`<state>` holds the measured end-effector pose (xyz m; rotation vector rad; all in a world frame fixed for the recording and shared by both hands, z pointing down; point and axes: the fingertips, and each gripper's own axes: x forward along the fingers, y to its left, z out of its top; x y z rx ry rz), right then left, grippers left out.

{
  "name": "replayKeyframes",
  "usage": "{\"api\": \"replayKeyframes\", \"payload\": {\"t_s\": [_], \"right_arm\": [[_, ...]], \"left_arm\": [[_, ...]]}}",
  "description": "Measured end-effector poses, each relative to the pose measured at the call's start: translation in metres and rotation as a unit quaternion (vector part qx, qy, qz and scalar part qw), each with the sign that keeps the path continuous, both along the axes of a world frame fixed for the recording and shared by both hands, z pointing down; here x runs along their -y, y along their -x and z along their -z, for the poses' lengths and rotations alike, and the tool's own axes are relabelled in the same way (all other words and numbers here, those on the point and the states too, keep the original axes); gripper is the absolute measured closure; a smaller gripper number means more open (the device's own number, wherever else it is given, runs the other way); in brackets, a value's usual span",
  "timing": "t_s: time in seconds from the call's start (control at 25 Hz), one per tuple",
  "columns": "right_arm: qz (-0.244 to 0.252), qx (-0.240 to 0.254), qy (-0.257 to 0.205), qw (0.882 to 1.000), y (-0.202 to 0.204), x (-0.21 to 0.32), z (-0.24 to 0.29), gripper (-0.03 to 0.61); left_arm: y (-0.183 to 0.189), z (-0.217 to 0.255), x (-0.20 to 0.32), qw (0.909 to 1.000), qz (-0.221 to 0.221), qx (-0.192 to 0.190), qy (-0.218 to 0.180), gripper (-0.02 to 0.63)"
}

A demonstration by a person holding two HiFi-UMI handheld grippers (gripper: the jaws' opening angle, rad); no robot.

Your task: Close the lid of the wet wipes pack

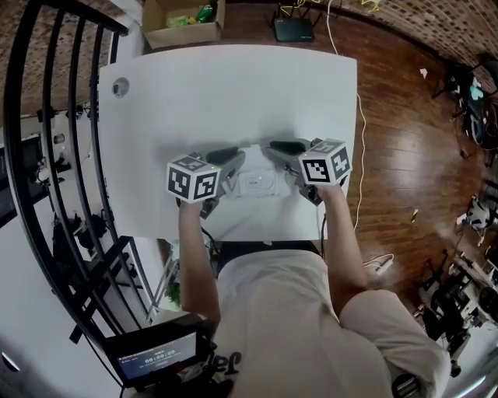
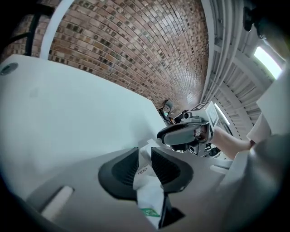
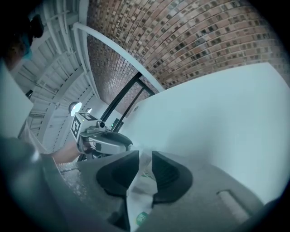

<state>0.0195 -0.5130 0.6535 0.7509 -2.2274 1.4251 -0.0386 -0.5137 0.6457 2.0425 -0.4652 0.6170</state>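
Note:
A white wet wipes pack (image 1: 257, 185) lies flat near the front edge of the white table (image 1: 233, 93), between my two grippers. I can see the outline of its lid on top, but I cannot tell whether the lid stands open. My left gripper (image 1: 230, 162) holds the pack's left end. In the left gripper view its jaws (image 2: 145, 156) pinch the pack's thin end flap (image 2: 149, 199). My right gripper (image 1: 274, 151) holds the right end, and its jaws (image 3: 145, 158) likewise close on the flap (image 3: 138, 195). Each gripper view shows the other gripper across the pack.
A round grommet (image 1: 119, 87) sits in the table's far left corner. Beyond the table stand a cardboard box (image 1: 184, 23) and a black router (image 1: 293, 29). A white cable (image 1: 359, 116) runs down the right side. A black railing (image 1: 47, 155) lines the left.

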Motion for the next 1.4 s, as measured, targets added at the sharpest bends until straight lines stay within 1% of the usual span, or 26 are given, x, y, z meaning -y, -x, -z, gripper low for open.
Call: {"api": "replayKeyframes", "payload": {"t_s": [0.12, 0.2, 0.32, 0.44, 0.48, 0.56, 0.6, 0.64, 0.8, 0.92, 1.04, 1.08, 1.16, 1.28, 1.32, 1.4], "right_arm": [[0.002, -0.004, 0.008, 1.000, -0.002, -0.003, -0.003, 0.500], [0.000, 0.011, 0.007, 1.000, 0.002, -0.003, 0.002, 0.500], [-0.005, 0.028, -0.009, 1.000, 0.006, -0.002, 0.014, 0.502], [0.011, 0.031, -0.040, 0.999, 0.006, -0.004, 0.031, 0.503], [0.021, 0.033, -0.058, 0.998, 0.007, -0.005, 0.039, 0.506], [0.045, 0.034, -0.092, 0.994, 0.007, -0.009, 0.056, 0.537], [0.060, 0.032, -0.103, 0.992, 0.008, -0.012, 0.062, 0.537], [0.076, 0.030, -0.111, 0.991, 0.009, -0.017, 0.067, 0.537], [0.142, 0.021, -0.124, 0.982, 0.011, -0.051, 0.076, 0.535], [0.189, -0.001, -0.121, 0.974, 0.013, -0.076, 0.073, 0.532], [0.214, -0.024, -0.118, 0.969, 0.018, -0.092, 0.062, 0.535], [0.214, -0.028, -0.117, 0.969, 0.021, -0.093, 0.058, 0.543], [0.210, -0.036, -0.115, 0.970, 0.028, -0.095, 0.049, 0.543], [0.211, -0.065, -0.119, 0.968, 0.035, -0.096, 0.034, 0.549], [0.213, -0.077, -0.124, 0.966, 0.036, -0.096, 0.030, 0.549], [0.212, -0.099, -0.135, 0.963, 0.038, -0.096, 0.025, 0.551]], "left_arm": [[-0.002, 0.003, -0.001, 1.0000, -0.005, -0.006, -0.001, 0.512], [-0.002, 0.007, 0.000, 0.9999, -0.002, -0.011, -0.010, 0.519], [-0.001, 0.019, 0.001, 0.9992, 0.000, -0.024, -0.031, 0.529], [-0.002, 0.032, -0.003, 0.9979, -0.009, -0.034, -0.054, 0.526], [-0.004, 0.038, -0.007, 0.9973, -0.018, -0.035, -0.063, 0.515], [-0.008, 0.049, -0.018, 0.9953, -0.043, -0.037, -0.079, 0.512], [-0.010, 0.054, -0.024, 0.9940, -0.056, -0.036, -0.087, 0.509], [-0.012, 0.058, -0.031, 0.9927, -0.068, -0.033, -0.094, 0.489], [-0.015, 0.065, -0.062, 0.9880, -0.104, -0.005, -0.113, 0.472], [-0.015, 0.065, -0.083, 0.9835, -0.131, 0.020, -0.122, 0.465], [-0.011, 0.059, -0.098, 0.9787, -0.155, 0.049, -0.125, 0.466], [-0.009, 0.055, -0.101, 0.9781, -0.156, 0.057, -0.126, 0.466], [-0.006, 0.048, -0.102, 0.9788, -0.144, 0.070, -0.127, 0.478], [-0.004, 0.036, -0.098, 0.9804, -0.113, 0.091, -0.134, 0.530], [-0.004, 0.032, -0.097, 0.9802, -0.104, 0.099, -0.136, 0.553], [-0.005, 0.025, -0.095, 0.9779, -0.095, 0.119, -0.143, 0.574]]}}
